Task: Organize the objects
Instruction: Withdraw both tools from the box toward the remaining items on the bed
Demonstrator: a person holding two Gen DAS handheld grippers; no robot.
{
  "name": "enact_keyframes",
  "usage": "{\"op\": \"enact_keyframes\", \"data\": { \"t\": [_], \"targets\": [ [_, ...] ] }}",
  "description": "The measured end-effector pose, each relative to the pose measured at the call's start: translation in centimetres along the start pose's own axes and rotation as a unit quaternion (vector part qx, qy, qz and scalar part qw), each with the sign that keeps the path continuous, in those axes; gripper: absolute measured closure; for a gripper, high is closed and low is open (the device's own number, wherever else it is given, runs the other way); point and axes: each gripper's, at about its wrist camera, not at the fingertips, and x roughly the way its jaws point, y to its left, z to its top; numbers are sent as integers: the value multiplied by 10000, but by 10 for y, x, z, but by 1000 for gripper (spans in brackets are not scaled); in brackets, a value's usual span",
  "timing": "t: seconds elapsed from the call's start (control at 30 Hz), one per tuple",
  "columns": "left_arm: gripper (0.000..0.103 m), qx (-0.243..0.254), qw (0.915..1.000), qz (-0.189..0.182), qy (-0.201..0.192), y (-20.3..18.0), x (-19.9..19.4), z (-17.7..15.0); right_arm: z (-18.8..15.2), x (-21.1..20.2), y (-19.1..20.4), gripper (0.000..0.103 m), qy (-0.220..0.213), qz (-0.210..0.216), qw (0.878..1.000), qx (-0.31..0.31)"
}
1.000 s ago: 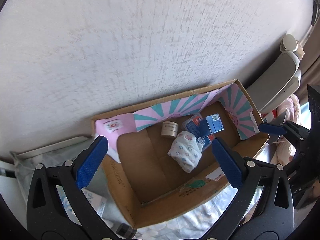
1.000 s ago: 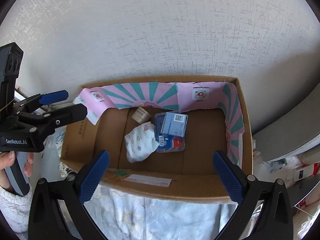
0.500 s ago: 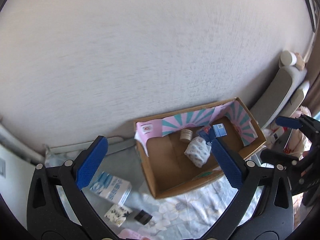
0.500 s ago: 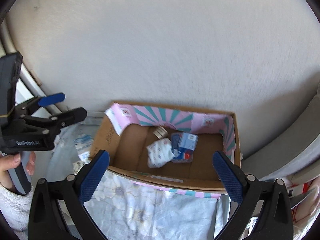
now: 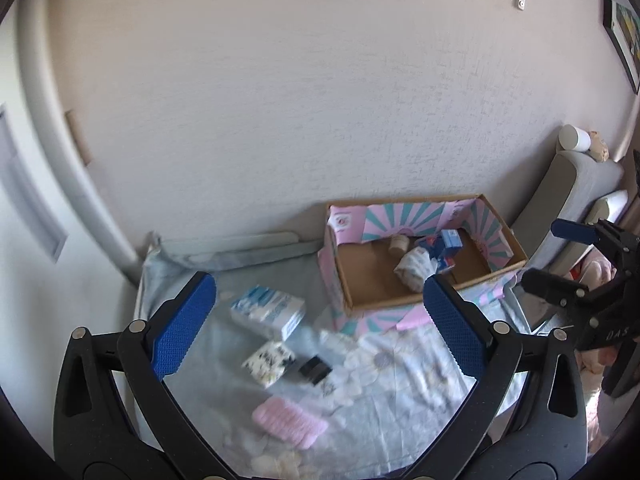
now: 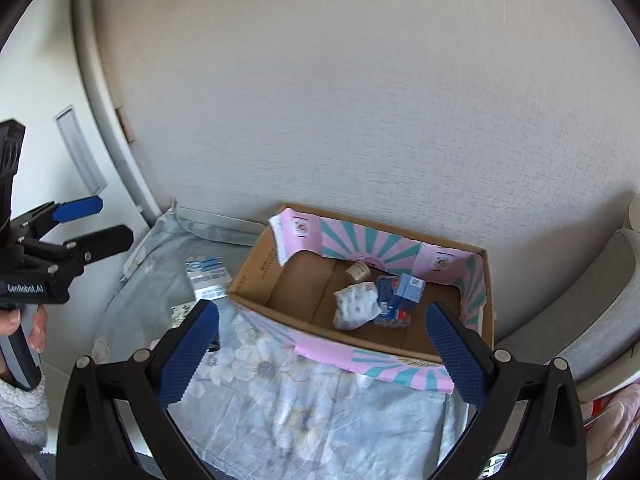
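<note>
A cardboard box (image 5: 344, 296) with pink and teal flaps stands against the wall on a floral sheet; it also shows in the right wrist view (image 6: 256, 280). Inside lie a white patterned bundle (image 6: 356, 306), blue packets (image 6: 400, 298) and a small beige jar (image 6: 358, 272). On the sheet left of the box lie a blue-white tissue pack (image 5: 268, 312), a speckled pack (image 5: 268, 364), a small black item (image 5: 316, 370) and a pink ribbed item (image 5: 290, 422). My left gripper (image 5: 320, 332) is open and empty, high above the sheet. My right gripper (image 6: 320, 352) is open and empty, held back from the box.
The floral sheet (image 6: 288, 412) covers the surface up to the textured wall (image 5: 320, 100). A grey padded chair (image 5: 568, 188) stands right of the box. A white curved frame (image 5: 80, 184) runs along the left.
Both grippers have pulled up and back from the box, so it looks smaller. The loose items on the sheet have come into the left wrist view.
</note>
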Motion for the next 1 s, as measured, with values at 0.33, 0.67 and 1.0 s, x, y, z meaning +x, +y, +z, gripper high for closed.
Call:
{"op": "enact_keyframes", "data": {
  "t": [0.33, 0.67, 1.0],
  "targets": [
    [0, -394, 9992, -18, 112, 13, -13, -46, -22, -7, 15, 0, -171, 168, 9997, 1],
    [0, -472, 9988, -33, 125, 21, -20, -58, -21, -6, 22, 0, -221, 451, 9987, -94],
    [0, -489, 9983, 30, 318, 34, -17, -96, -27, 26, 58, 0, -33, 1123, 9928, -407]
  ]
}}
